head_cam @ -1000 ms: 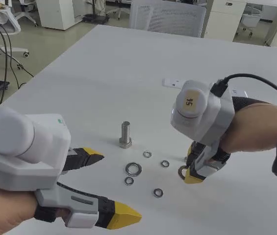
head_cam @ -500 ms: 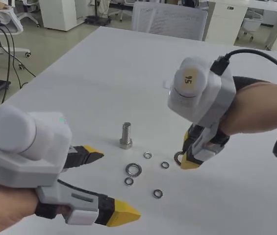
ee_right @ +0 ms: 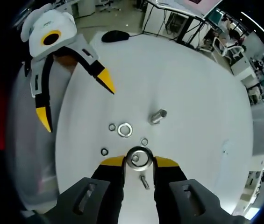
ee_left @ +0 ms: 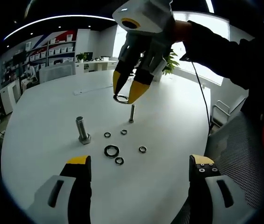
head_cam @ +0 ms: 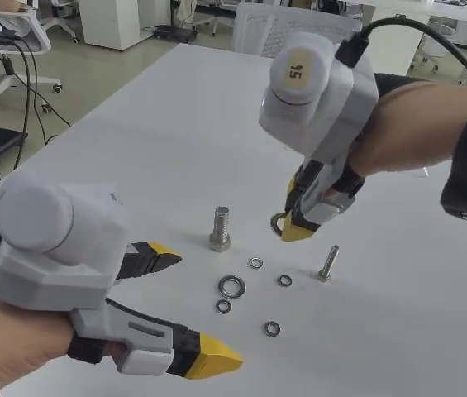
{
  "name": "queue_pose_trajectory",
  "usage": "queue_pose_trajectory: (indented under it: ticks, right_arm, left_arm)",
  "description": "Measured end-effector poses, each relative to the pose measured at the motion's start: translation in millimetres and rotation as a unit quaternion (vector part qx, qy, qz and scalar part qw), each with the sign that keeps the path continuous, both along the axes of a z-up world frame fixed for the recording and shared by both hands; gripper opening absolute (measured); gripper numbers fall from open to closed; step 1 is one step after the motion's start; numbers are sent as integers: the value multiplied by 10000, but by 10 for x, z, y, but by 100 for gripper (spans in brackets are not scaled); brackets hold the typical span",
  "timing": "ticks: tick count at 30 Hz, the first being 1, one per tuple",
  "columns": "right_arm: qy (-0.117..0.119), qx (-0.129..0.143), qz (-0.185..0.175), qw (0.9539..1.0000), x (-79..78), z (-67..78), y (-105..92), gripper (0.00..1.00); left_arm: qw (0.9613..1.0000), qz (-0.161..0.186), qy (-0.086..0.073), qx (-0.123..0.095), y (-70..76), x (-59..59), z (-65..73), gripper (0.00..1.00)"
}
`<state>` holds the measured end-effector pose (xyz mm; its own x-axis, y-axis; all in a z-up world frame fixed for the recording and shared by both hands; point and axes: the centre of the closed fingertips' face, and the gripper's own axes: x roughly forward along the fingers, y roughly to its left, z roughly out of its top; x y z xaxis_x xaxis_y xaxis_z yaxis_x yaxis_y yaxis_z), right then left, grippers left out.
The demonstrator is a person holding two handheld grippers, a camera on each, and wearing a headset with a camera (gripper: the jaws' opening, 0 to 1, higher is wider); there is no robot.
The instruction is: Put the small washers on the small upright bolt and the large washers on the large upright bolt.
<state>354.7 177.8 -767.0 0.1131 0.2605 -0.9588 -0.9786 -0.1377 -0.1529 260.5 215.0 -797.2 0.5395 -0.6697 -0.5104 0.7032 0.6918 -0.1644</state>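
Nearest, the left gripper [head_cam: 190,308] hovers with its jaws spread wide and empty. Beyond lie four small washers [head_cam: 272,328] and a loose large washer [head_cam: 231,287], near the large upright bolt [head_cam: 220,229] and the small bolt [head_cam: 328,263]. Raised near both bolts, the right gripper [head_cam: 293,227] pinches a second large washer [head_cam: 278,222]. Bare white table [head_cam: 175,124] stretches to the far edge.

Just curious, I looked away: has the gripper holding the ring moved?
Yes. The right gripper with its washer has lifted and come closer to the large bolt.
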Motion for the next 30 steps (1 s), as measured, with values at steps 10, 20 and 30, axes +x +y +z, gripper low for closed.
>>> queue_pose_trajectory:
  ticks: [10,20,30]
  right_arm:
    - [-89,88,178,9998,148,78,320,24]
    - [-32,118,339,9993,240,51,575,24]
    - [71,80,436,9990,358,-77,722,24]
  left_arm:
    - [10000,33,-6,-28,12,7,4,86]
    - [10000,48,4,-32,32,2,-6,86]
    - [10000,22,83,-18,36,-9,-36,86]
